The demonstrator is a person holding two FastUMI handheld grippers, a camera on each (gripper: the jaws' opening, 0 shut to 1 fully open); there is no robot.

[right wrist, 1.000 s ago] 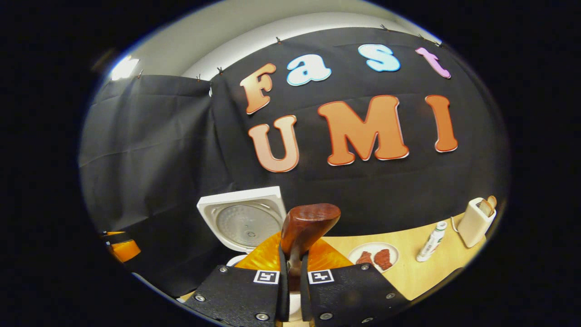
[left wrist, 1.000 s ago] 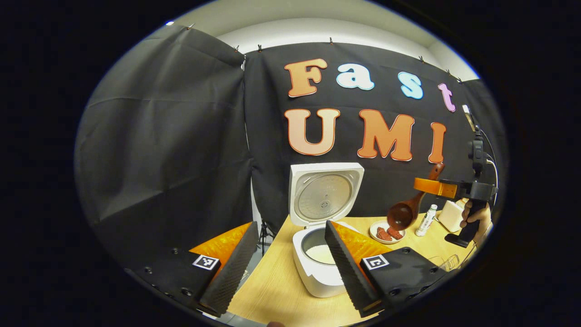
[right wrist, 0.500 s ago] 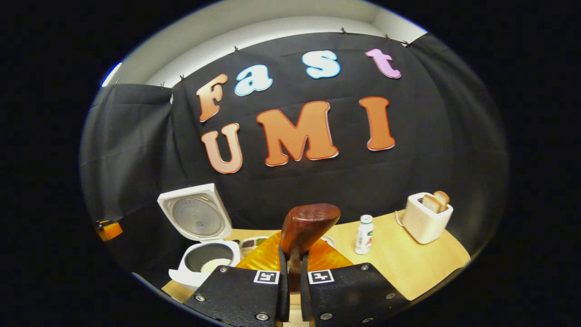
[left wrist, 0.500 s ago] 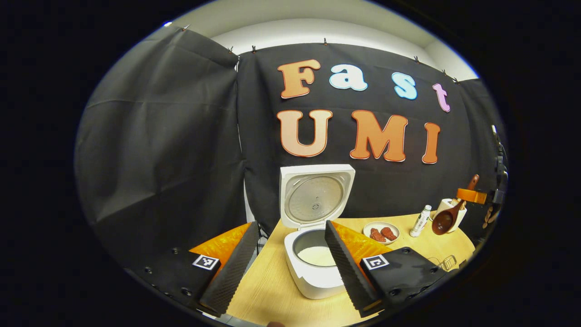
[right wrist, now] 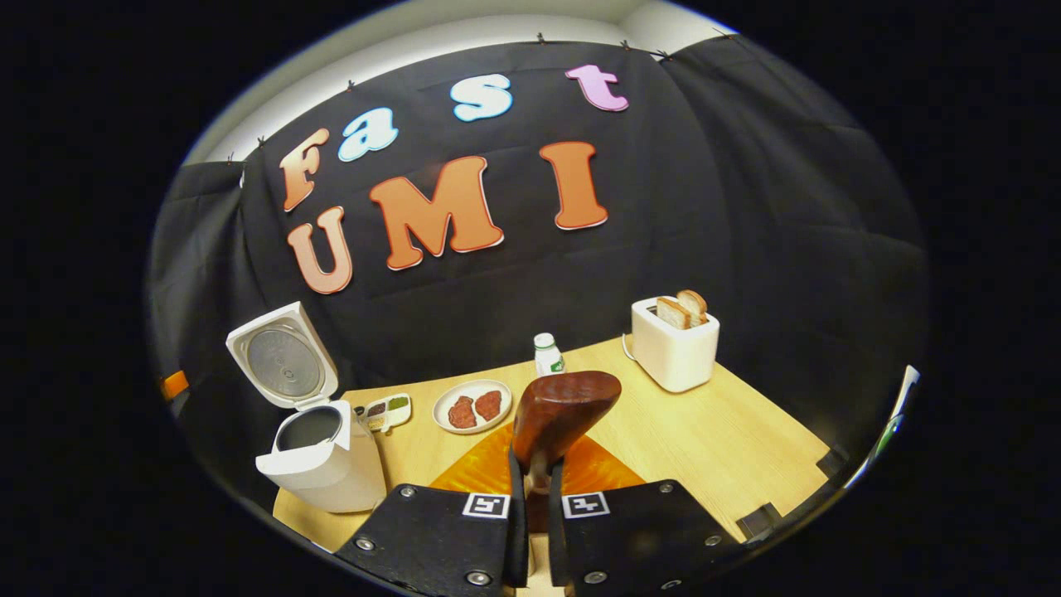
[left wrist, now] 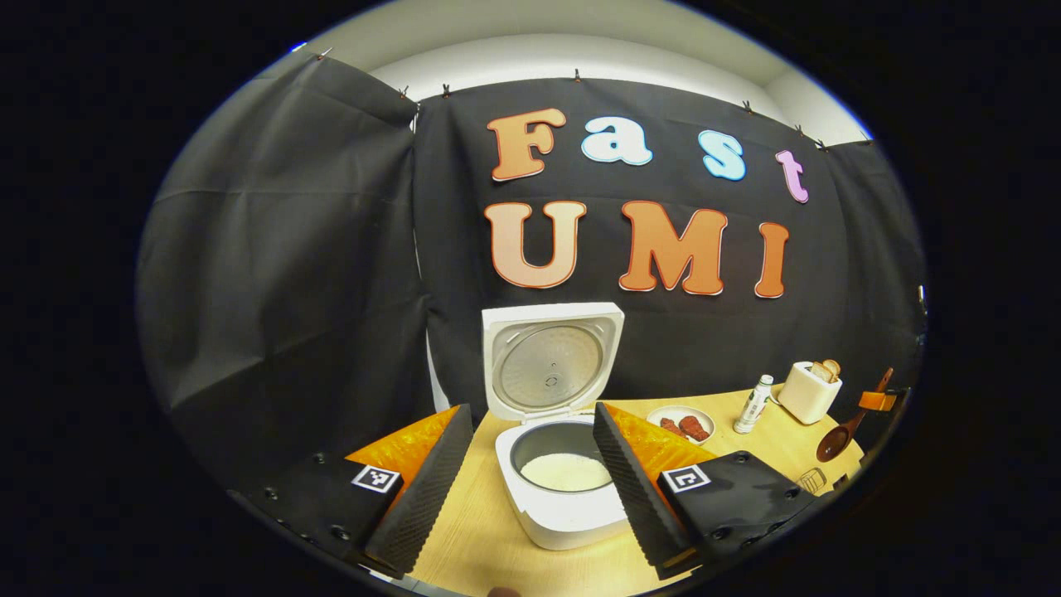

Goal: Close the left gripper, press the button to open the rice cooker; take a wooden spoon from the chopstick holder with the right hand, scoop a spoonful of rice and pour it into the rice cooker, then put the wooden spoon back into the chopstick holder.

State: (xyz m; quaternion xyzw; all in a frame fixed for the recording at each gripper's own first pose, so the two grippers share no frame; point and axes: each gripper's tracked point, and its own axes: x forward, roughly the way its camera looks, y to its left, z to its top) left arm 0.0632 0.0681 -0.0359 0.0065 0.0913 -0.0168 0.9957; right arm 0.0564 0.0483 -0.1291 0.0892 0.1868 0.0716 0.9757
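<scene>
A: What could go wrong from here?

B: Mostly the spoon's return. My right hand-held gripper [right wrist: 530, 518] has its 2 fingers pinched on the handle of the wooden spoon [right wrist: 562, 408], and the grip sits high on a narrow shaft. If the handle rolls between the pads, I judge the bowl could swing and miss the chopstick holder. I cannot pick out the holder with any certainty in either view, so I am steering half blind toward it.

A: Anything else in the way?

B: The toaster [right wrist: 674, 345] stands at 1 o'clock in the right gripper view, the small bottle [right wrist: 546, 355] near 12, the plate [right wrist: 472, 405] at 11. A wide swing could clip the bottle, which looks light and tall enough to topple.

A: And the cooker?

B: The rice cooker [left wrist: 562, 481] sits on the tabletop [left wrist: 489, 531] with its lid upright and white rice in the pot. That lid is safe unless my left hand-held gripper [left wrist: 525, 481] drifts forward into it.

A: How are the 2 posed?

B: The left one hovers wide open, holding nothing, aimed at the cooker between its fingers. In the left gripper view the spoon hangs at 3 o'clock, bowl down, handle tilted up to the right, above the tabletop's far edge.
</scene>
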